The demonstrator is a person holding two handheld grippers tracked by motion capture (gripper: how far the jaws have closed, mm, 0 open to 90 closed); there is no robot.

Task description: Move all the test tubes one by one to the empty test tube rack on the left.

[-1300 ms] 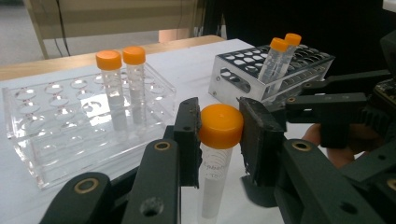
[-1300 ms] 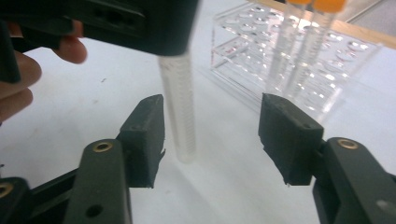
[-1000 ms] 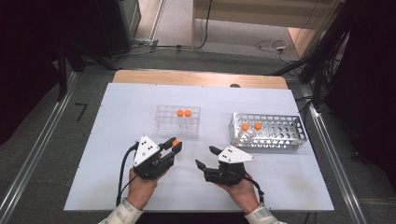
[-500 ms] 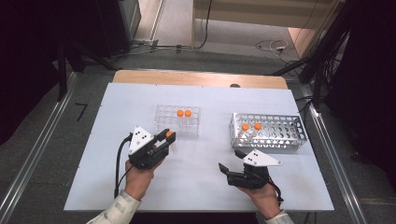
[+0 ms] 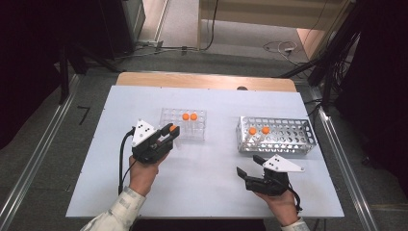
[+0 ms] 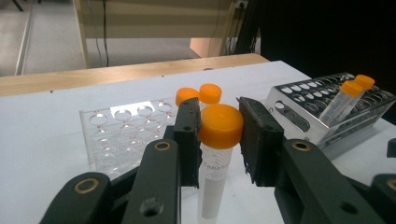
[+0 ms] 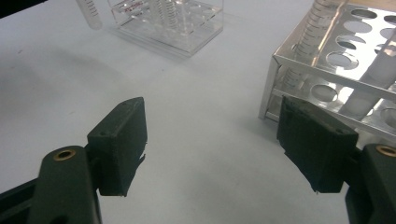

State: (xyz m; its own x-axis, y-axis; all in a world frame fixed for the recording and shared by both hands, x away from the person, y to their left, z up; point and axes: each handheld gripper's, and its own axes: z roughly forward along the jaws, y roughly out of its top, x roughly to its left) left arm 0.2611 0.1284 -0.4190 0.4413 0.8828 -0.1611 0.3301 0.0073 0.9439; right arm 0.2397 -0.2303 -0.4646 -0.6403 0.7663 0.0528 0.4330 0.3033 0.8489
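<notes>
Two hand-held grippers work over a white desk [image 5: 115,192] that carries two tube racks. The left gripper [image 5: 169,133] has its jaws clenched on an orange-capped tube [image 6: 215,154], gripping it just under the cap, and holds it upright just in front of the clear plastic rack [image 5: 184,124]. That rack sits near the middle of the desk, a little toward the far edge, and already has two orange-capped tubes [image 5: 189,117] standing side by side in it. In the left gripper view, the held tube hangs between the jaws with the clear rack's empty holes directly beyond it.

The right gripper [image 5: 249,170] rests near the front edge of the desk, toward the right side, with its jaws spread wide and nothing between them. Just beyond it stands the metal rack [image 5: 288,137], which holds two more orange-capped tubes [image 5: 257,131] at its left end, leaning slightly.

The step in hand appears to be carrying a tube to the clear rack. The next move likely calls for lifting the tube's bottom above the rack's top, centring it over an empty hole, keeping it vertical, lowering it, then releasing the jaws.
</notes>
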